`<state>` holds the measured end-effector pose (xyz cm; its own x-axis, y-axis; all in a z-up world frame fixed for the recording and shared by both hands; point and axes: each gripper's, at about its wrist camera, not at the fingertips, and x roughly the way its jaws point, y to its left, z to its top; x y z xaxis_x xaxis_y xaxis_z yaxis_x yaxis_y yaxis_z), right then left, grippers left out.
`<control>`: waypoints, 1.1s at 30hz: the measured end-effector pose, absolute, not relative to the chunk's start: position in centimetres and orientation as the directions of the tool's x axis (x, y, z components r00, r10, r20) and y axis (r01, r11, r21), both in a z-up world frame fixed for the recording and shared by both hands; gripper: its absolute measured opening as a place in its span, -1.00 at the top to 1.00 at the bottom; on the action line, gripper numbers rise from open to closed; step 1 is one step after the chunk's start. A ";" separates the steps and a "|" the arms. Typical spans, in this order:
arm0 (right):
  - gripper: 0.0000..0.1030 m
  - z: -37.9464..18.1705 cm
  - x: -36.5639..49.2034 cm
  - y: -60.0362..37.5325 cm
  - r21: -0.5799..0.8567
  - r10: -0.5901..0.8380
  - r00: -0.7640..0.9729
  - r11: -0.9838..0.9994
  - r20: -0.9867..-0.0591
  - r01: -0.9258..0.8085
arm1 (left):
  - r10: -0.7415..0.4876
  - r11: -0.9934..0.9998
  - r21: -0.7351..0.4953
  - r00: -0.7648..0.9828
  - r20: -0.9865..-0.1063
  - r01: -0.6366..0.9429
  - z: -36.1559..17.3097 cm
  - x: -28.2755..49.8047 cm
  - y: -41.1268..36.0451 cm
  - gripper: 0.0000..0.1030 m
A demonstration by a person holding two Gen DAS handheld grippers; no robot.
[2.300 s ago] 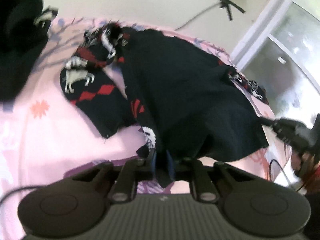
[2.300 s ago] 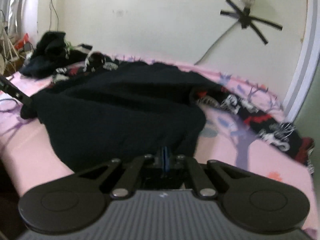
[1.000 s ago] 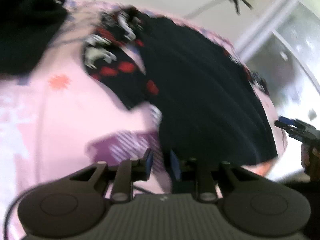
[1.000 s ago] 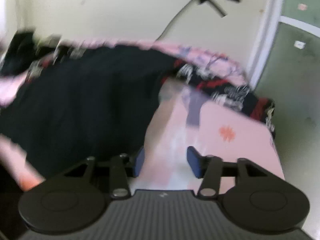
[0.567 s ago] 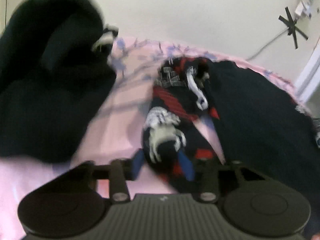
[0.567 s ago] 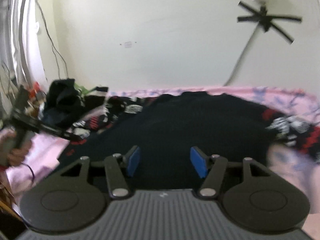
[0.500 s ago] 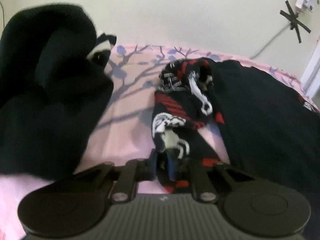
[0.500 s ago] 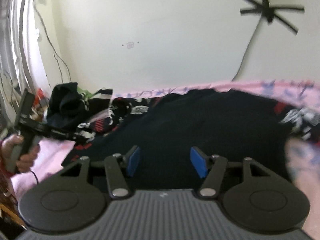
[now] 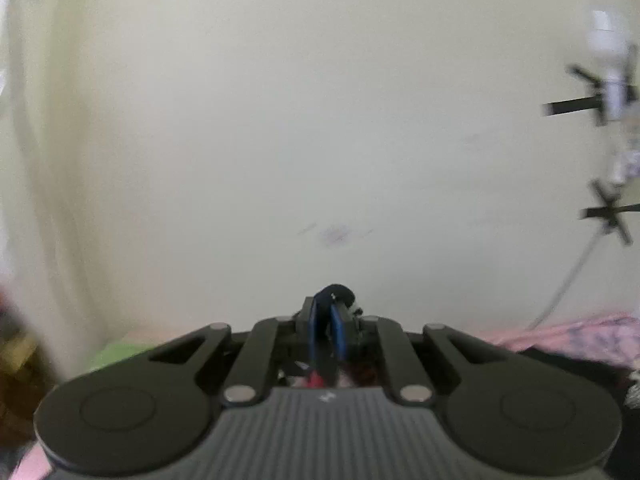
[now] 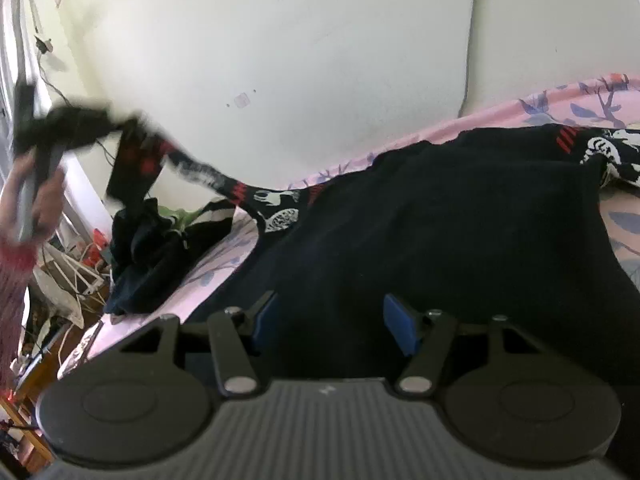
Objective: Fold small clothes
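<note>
Where it lifts, the black sweater (image 10: 440,232) shows red-and-white patterned sleeves.

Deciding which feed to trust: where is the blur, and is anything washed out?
Left wrist view: soft throughout, wall tape smeared, only the left gripper pinching dark cloth reads. Right wrist view: sharper; the lifted patterned sleeve and hand streak, the black garment is crisp, window edge glares.
</note>
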<state>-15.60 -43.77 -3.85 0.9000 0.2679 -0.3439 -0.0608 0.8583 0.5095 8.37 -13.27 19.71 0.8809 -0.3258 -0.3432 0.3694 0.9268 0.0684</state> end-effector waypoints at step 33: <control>0.26 -2.6 -1.6 -42.9 0.014 0.132 0.806 0.988 -0.577 -0.152 | -0.436 0.865 -0.152 0.566 -0.700 0.478 0.1 17.8 -21.5 0.61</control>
<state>-1.59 -42.85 -2.62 0.8058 0.1316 -0.5773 -0.1517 0.9883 0.0136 17.83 -21.54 0.14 0.5661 -0.4358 -0.6997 0.4783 0.8650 -0.1518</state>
